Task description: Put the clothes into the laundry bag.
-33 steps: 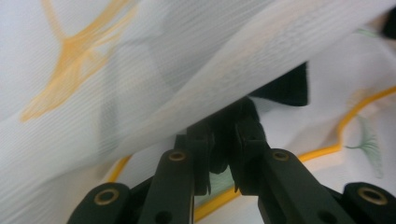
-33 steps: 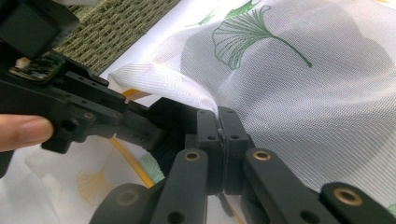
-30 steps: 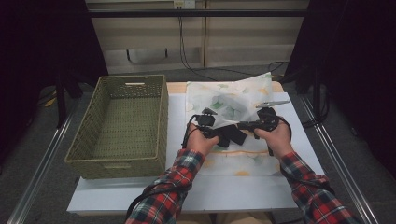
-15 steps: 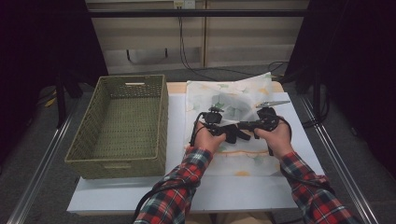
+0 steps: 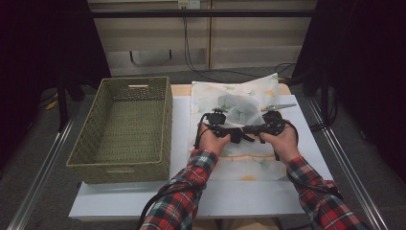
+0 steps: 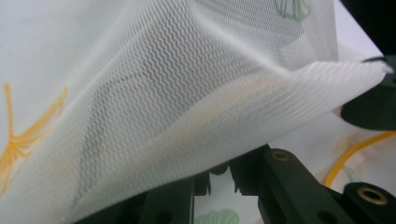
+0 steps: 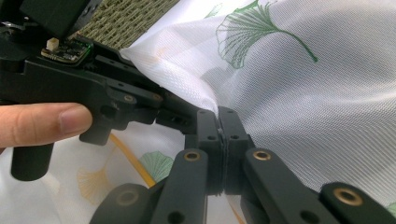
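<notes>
Cloth (image 5: 249, 103) is clamped by both the left gripper (image 5: 238, 135) and right gripper (image 5: 249, 130); folding is underway, basket (image 5: 127, 125) beside them unfilled.

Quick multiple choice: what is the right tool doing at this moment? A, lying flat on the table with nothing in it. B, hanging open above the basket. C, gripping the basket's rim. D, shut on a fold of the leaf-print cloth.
D: in the right gripper view the right tool has its jaws pressed together on a fold of the cloth, well away from the basket.
</notes>
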Available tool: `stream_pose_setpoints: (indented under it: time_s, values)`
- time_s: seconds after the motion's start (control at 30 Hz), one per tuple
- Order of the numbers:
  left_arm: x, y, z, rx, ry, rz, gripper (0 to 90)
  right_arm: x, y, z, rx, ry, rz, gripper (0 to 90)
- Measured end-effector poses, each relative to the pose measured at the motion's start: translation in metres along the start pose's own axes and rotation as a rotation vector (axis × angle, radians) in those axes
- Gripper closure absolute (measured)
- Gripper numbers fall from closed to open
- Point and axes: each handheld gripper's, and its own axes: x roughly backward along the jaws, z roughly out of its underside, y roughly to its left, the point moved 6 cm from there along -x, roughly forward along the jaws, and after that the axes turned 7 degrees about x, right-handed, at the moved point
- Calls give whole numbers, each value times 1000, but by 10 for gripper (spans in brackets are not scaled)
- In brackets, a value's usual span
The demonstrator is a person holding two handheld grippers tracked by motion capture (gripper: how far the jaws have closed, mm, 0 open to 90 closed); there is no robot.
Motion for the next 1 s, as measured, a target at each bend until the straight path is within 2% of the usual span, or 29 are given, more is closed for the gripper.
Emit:
stream_pose_setpoints:
  time_s: [0.07,0.1,0.33,0.4,0.43,0.47,0.53,0.67,0.9,0.93,1.0]
  values:
    - [0,1,-1,2,-2,-1,795,0,1,0,1,1,-2,897]
    - [0,2,-1,-13,2,-11,795,0,1,0,1,1,-3,897]
    - [-1,8,-4,-1,-16,-16,790,-3,1,2,6,9,-1,896]
    - [-1,9,-2,-10,8,-13,782,-4,1,3,5,14,1,897]
    - [-2,9,0,13,16,-2,775,-4,1,3,4,14,0,897]
    - [-1,10,4,-4,51,-6,745,-4,1,3,3,17,2,897]
    - [-1,10,5,-2,52,-14,724,-4,1,3,0,18,3,897]
    - [5,16,10,8,82,-25,582,-3,-1,3,-1,15,6,897]
    - [13,22,16,4,120,-56,558,-3,-1,3,-2,14,7,896]
    - [12,23,18,4,128,-43,568,-3,-1,3,-3,10,7,897]
    - [12,23,19,-3,137,-45,596,-2,-1,2,-5,11,8,896]
